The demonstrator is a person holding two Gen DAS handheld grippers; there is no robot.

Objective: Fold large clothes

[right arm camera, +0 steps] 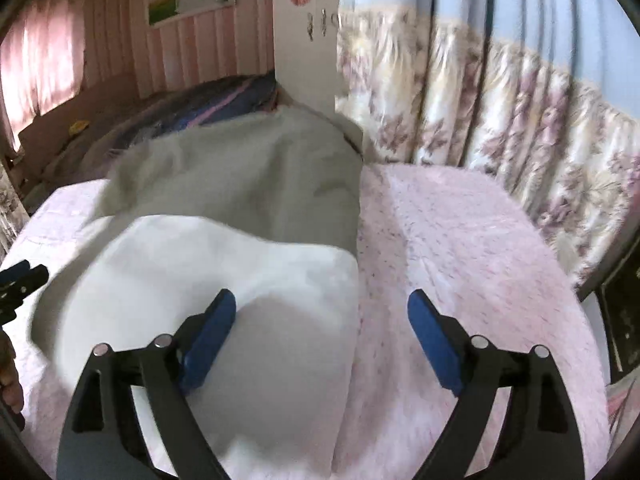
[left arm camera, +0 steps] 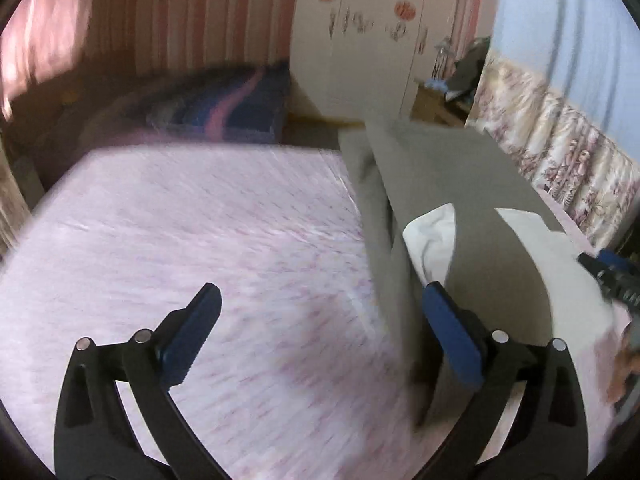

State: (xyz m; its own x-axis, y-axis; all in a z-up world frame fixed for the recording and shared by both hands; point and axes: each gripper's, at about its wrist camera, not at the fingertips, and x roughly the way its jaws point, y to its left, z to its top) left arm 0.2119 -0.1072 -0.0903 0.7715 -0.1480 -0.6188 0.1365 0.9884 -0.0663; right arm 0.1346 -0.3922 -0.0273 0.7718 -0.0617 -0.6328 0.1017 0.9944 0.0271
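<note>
Item: grey garment point(right arm camera: 240, 168), large, with a white lining or inner panel point(right arm camera: 208, 264) turned up at its near end. Kind of garment not determinable.
Location: on the bed's pink cover point(right arm camera: 460, 248), long axis running from the near edge toward the far edge; far end reaches the dark striped bedding point(left arm camera: 224, 108).
Left gripper point(left arm camera: 320, 332): fingers spread wide, nothing between them; garment lies to its right, its folded edge just beside the right pad point(left arm camera: 452, 332).
Right gripper point(right arm camera: 320, 336): fingers spread wide, empty; left pad point(right arm camera: 212, 340) over the white panel, right pad over bare cover. The garment's side edge runs between them.
Nearer hand: right, judged marginally.
Obscured: sleeves, collar and hem not distinguishable; motion blur throughout; garment's near end cut off behind the gripper bodies.
</note>
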